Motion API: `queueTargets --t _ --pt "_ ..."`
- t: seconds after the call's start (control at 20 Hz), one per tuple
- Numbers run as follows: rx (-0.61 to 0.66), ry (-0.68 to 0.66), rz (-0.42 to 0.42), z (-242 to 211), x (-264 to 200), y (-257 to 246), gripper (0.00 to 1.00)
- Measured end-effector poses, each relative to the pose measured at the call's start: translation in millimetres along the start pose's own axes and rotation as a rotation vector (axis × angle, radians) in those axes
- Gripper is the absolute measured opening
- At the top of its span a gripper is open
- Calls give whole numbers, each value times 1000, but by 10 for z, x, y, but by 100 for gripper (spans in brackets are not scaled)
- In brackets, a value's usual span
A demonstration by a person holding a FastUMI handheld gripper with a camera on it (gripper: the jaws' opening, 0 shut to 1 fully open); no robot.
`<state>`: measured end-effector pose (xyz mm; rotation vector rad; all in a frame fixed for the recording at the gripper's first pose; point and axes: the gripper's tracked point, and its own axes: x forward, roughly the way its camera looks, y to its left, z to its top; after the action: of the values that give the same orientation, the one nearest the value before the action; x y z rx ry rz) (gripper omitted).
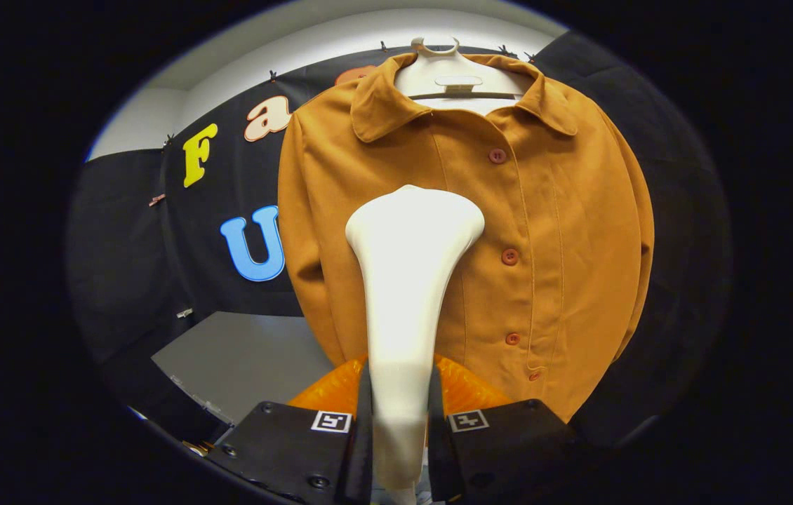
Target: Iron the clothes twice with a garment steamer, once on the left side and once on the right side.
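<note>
White garment steamer (407, 280) stood upright, handle clamped between gripper (400, 421) fingers, flared head against chest of buttoned mustard-brown shirt (544, 231) hanging on a hanger, beside button placket.

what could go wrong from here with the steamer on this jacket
1. The gripper is shut on the steamer low on its narrow handle, with the wide head far ahead of the fingers; it could tip or twist in the grip.
2. The head sits on the jacket just beside the row of buttons; a stroke drifting that way might snag on one.
3. The jacket hangs on a hanger; hard pressing may swing it away instead of smoothing it.
</note>
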<state>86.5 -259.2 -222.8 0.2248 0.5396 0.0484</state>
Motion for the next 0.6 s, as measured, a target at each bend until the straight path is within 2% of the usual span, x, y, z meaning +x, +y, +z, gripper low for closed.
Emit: queueTargets --t 0.3,0.6 --pt "58 130 -8 -580 79 -160 36" --pt "65 235 -25 -1047 120 -226 36"
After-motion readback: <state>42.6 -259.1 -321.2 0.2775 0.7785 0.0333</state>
